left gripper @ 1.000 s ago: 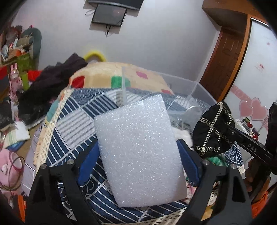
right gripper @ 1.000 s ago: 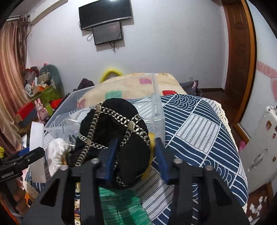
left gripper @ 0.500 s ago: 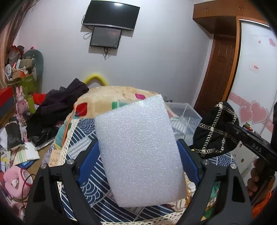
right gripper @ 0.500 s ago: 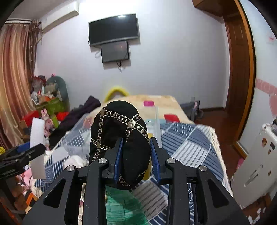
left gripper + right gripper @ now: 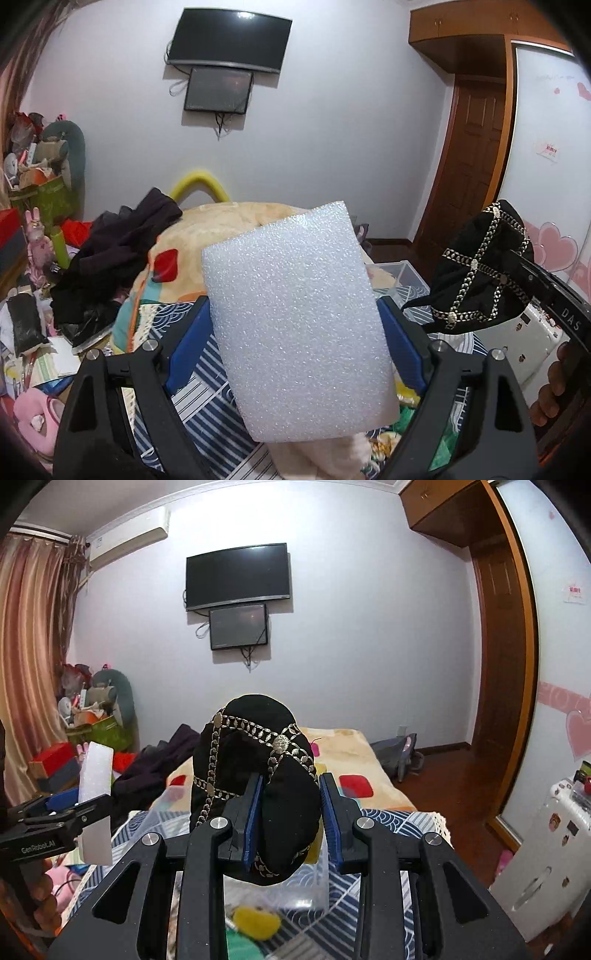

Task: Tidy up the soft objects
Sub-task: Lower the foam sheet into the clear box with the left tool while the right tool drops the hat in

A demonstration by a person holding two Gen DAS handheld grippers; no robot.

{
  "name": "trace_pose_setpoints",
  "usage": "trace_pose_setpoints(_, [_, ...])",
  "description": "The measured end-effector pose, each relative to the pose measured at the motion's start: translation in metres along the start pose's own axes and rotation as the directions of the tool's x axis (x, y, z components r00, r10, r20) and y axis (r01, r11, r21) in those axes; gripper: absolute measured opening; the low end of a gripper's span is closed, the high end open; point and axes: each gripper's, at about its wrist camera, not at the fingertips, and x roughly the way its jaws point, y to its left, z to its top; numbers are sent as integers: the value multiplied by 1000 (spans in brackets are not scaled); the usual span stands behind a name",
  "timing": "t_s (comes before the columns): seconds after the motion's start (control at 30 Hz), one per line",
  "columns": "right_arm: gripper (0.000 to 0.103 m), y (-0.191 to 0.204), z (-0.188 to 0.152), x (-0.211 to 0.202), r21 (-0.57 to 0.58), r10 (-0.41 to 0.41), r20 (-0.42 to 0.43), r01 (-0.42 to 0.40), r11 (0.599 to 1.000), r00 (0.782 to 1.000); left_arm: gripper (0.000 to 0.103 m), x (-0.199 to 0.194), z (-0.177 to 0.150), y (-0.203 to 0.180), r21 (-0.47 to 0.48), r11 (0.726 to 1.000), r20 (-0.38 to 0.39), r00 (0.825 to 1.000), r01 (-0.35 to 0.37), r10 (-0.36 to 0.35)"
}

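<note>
My left gripper (image 5: 295, 332) is shut on a white foam sheet (image 5: 299, 321) and holds it upright in the air above the bed; the sheet shows edge-on in the right wrist view (image 5: 96, 775). My right gripper (image 5: 290, 816) is shut on a black cap with gold chain trim (image 5: 255, 775), raised above the clear plastic bin (image 5: 310, 882). The cap also shows at the right of the left wrist view (image 5: 480, 273). The bin shows partly behind the foam (image 5: 402, 273).
The bed has a blue patterned cover (image 5: 207, 398) and a beige blanket (image 5: 347, 753). Dark clothes (image 5: 118, 251) lie at its left. A yellow item (image 5: 255, 923) and green fabric (image 5: 240, 949) lie below my right gripper. Clutter fills the floor at left (image 5: 33, 332).
Both grippers have lifted and tilted upward with their objects; the bed and bin have dropped lower in both views, and the wall and TV now fill the background.
</note>
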Motion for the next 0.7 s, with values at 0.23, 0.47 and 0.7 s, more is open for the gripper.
trace_pose_setpoints(0.23, [28,3,-10,39,-6,-14,-71,14,1000,997,88,47,3,-10,55,998,-92,995,-37,42])
trace_pose_setpoints(0.47, [28,12,-33,64,-48,10,-185,-19,999,983,88,86,-5,-24,117,992,-178,981,-57,77])
trace_pose_setpoints(0.7, [28,20,-40,80,-93,14,-267,-40,995,964,88,113,-16,-29,134,990,-278,957,-43,80])
